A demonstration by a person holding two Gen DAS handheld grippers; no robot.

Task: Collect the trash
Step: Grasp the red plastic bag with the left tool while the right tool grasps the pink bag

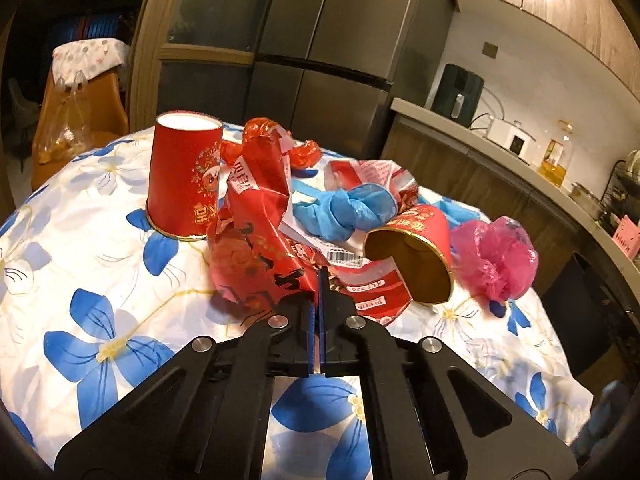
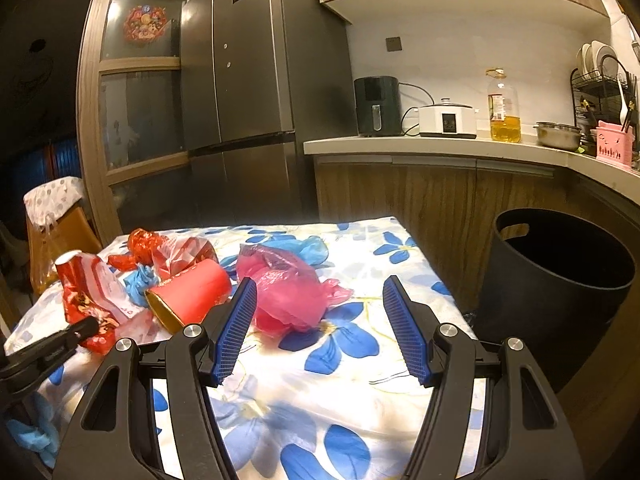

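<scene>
Dim warm-lit kitchen: steel fridge point(image 2: 256, 60), wood-framed glass door point(image 2: 140, 80), wood cabinets point(image 2: 420, 196), pale countertop point(image 2: 400, 145) with appliances, floral tablecloth point(image 2: 320, 360)

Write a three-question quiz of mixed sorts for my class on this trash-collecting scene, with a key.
1. True or false: the upside-down red cup stands with its base upward.
2. Which gripper has open jaws? A left gripper B right gripper
3. Fill in: the left gripper's jaws are closed at the edge of the red ____.

Key:
1. true
2. B
3. wrapper; whether it is truly pinched is hard to tell.
</scene>
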